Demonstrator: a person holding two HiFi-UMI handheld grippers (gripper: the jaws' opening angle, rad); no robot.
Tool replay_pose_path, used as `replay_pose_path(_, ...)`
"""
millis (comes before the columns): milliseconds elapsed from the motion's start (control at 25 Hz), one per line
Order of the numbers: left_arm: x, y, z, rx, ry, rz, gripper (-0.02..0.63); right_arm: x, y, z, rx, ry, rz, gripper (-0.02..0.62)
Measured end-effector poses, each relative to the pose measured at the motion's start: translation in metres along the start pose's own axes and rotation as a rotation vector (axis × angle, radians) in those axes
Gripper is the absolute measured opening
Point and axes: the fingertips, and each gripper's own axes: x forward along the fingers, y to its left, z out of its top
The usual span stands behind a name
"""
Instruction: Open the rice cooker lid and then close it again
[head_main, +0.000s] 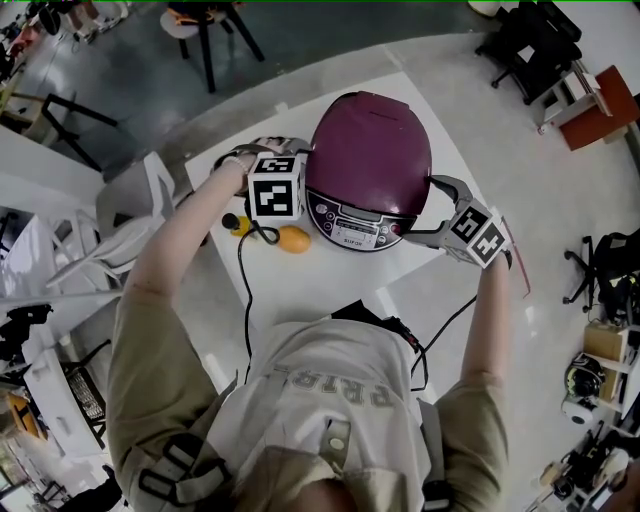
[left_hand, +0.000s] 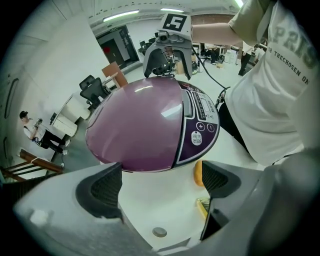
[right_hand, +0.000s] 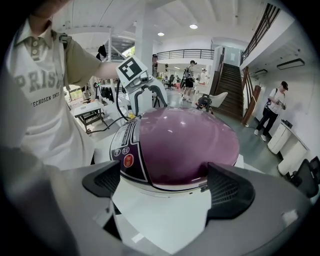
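The glossy purple domed rice cooker (head_main: 368, 150), lid shut, stands on the white surface (head_main: 300, 290) between the left gripper (left_hand: 157, 185) and right gripper (right_hand: 162, 187), both jaws spread wide and empty. Its hard, slick dome would likely slip under a pinch; the front lip above the dark control panel (head_main: 355, 222) looks the better hold. The small orange object (head_main: 294, 239) beside it escapes the right gripper view.
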Motion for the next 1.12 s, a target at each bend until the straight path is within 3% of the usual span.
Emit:
replay_pose_path(520,0.0046,-0.0008,-0.0017,0.017,0.021,0.008,0.511,0.0028,0.0014,0.0001,-0.002,-0.017,0.034,0.515)
replay_pose_path(1120,0.0105,-0.0002,-0.0087,0.119,0.14,0.033,0.511,0.0046,0.003,-0.0059,-0.045,0.093,0.053,0.52)
